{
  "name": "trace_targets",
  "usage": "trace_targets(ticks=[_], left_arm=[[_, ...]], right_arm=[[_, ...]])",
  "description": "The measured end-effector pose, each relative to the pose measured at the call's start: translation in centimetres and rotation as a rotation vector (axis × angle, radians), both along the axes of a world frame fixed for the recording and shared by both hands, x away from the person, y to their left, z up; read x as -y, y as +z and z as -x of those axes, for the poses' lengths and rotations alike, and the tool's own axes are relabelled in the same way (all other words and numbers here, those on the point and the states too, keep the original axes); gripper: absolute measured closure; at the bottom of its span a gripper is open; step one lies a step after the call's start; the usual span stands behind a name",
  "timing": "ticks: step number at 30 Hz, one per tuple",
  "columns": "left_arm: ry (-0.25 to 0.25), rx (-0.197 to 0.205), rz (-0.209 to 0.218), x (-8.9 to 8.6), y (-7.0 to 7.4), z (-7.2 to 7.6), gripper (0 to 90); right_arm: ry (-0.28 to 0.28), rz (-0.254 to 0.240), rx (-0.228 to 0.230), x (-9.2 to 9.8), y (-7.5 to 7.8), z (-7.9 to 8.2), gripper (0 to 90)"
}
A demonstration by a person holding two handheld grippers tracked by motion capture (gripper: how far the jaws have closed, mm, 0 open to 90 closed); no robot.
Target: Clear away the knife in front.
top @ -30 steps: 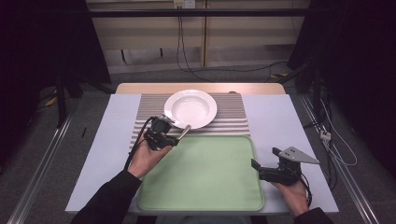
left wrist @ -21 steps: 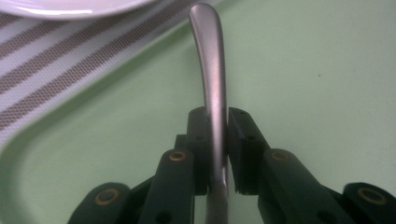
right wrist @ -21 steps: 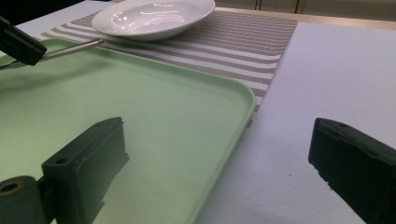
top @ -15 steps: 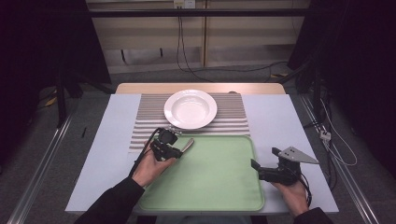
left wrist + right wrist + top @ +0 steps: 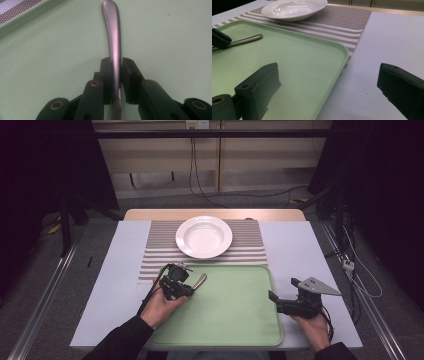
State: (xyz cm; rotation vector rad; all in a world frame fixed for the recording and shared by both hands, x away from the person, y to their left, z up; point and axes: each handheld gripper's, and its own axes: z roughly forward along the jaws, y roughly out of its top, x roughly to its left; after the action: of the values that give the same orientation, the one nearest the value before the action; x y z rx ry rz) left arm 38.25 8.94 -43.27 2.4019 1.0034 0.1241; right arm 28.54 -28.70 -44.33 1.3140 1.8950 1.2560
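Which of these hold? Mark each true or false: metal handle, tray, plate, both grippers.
1. The left gripper is shut on the metal handle. True.
2. The handle is over the green tray. True.
3. The white plate sits on the tray. False: it sits on the striped mat.
4. The right gripper holds a spoon. False: its jaws stand open with nothing between them.
5. The plate holds food. False: nothing lies in it.

The green tray [image 5: 235,320] lies bare across its middle and right, open to a pass between the left tongs [image 5: 192,286] holding the metal handle [image 5: 199,281] and the right tongs [image 5: 274,297], while the white bowl [image 5: 204,236] blocks the striped mat [image 5: 250,247] beyond.
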Motion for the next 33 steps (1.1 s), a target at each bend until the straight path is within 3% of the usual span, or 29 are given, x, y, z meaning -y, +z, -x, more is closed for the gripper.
trace_targets(ticks=[3, 9, 13, 17, 19, 20, 25, 26, 30, 33], left_arm=[[-0.001, 0.020, -0.009, 0.0, 0.0, 0.5, 79.2], [-0.039, 0.019, 0.004, -0.2, -0.1, 0.5, 77.3], [-0.036, 0.033, -0.012, -0.3, 0.0, 0.5, 74.5], [-0.047, 0.046, 0.018, -0.5, 0.1, 0.3, 57.9], [-0.025, 0.078, 0.028, -0.4, 0.0, 0.3, 42.2], [-0.045, 0.058, 0.041, -0.6, 0.1, 0.1, 38.8], [-0.023, 0.098, 0.088, -0.6, 0.4, 0.1, 19.7], [-0.037, 0.094, 0.101, -0.7, 0.5, 0.0, 15.8], [-0.082, 0.114, 0.135, -0.6, 0.8, 0.1, 11.3], [-0.118, 0.135, 0.167, -0.1, 1.2, 0.3, 16.0]], right_arm=[[0.001, 0.001, 0.001, -0.1, 0.0, 0.0, 4.2], [0.004, 0.002, 0.001, -0.1, 0.0, -0.1, 4.3], [0.004, 0.004, 0.001, -0.1, 0.0, 0.0, 4.3], [0.006, 0.005, 0.002, -0.1, 0.0, -0.1, 4.3], [0.006, 0.005, 0.002, -0.1, 0.0, -0.1, 4.3], [0.006, 0.005, 0.002, -0.1, 0.0, -0.1, 4.3], [0.005, 0.001, 0.003, 0.0, -0.1, -0.1, 4.3], [0.006, -0.001, 0.002, 0.0, -0.1, -0.1, 4.3], [0.011, 0.001, 0.000, 0.0, -0.1, -0.2, 4.3], [0.009, -0.005, -0.004, 0.0, -0.2, -0.2, 4.3]])
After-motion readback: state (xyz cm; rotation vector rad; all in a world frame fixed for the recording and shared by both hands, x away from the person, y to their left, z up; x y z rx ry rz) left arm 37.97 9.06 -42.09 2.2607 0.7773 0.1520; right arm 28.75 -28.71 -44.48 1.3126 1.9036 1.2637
